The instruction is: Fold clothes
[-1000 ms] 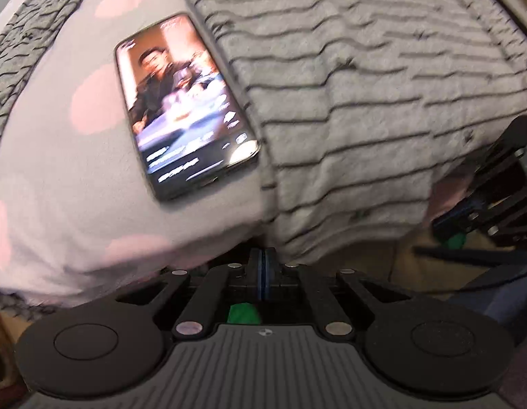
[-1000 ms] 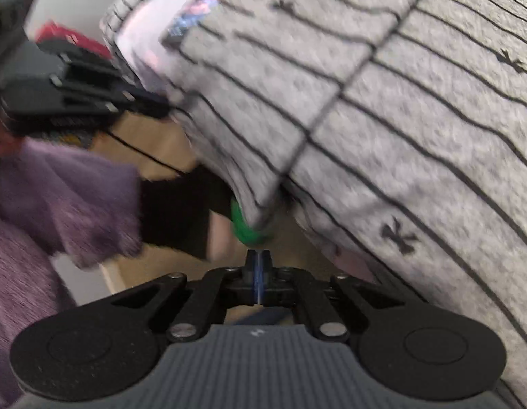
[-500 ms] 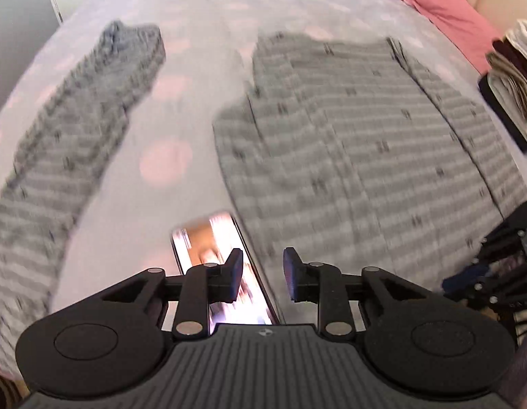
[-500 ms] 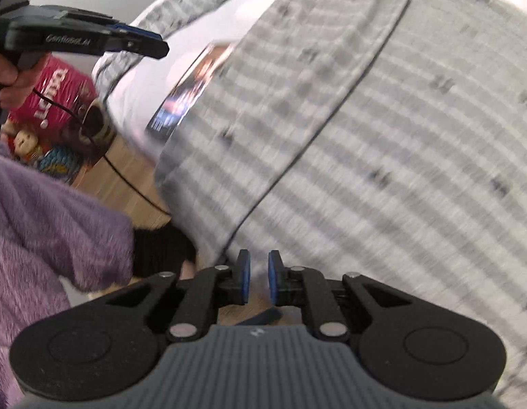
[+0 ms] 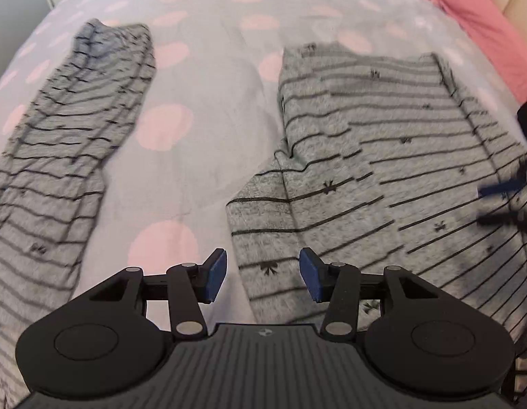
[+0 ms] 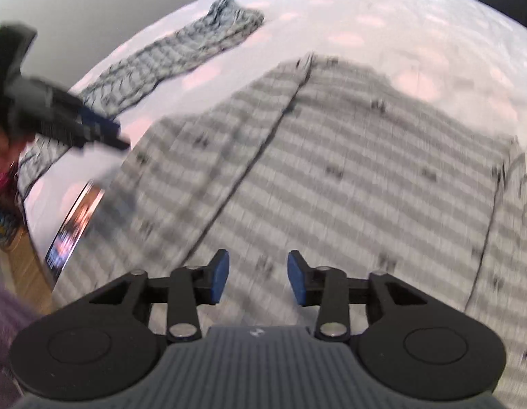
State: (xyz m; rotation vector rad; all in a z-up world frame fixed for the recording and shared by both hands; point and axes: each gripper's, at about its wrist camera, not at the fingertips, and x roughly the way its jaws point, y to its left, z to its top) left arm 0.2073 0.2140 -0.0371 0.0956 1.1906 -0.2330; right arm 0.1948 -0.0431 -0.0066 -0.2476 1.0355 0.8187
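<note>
A grey striped top (image 5: 382,156) lies spread flat on the dotted bedsheet (image 5: 208,78). My left gripper (image 5: 262,274) hovers above its near left corner, jaws opening, nothing between the pads. A second grey striped garment (image 5: 65,150) lies stretched out to the left. In the right wrist view the same top (image 6: 348,170) fills the middle. My right gripper (image 6: 258,277) hangs over it, jaws opening and empty. The other striped piece (image 6: 181,58) lies at the far left, and the left gripper (image 6: 76,126) shows as a blurred dark shape at the left.
A phone (image 6: 74,225) with a lit screen lies on the sheet near the bed's left edge. A pink pillow (image 5: 481,24) sits at the far right. A purple fuzzy sleeve (image 6: 4,323) and wooden floor (image 6: 28,266) show at the lower left.
Both grippers let go of the top's hem and opened. Both rose and pulled back, so the whole top now lies flat in view. The phone slipped out of the left wrist view.
</note>
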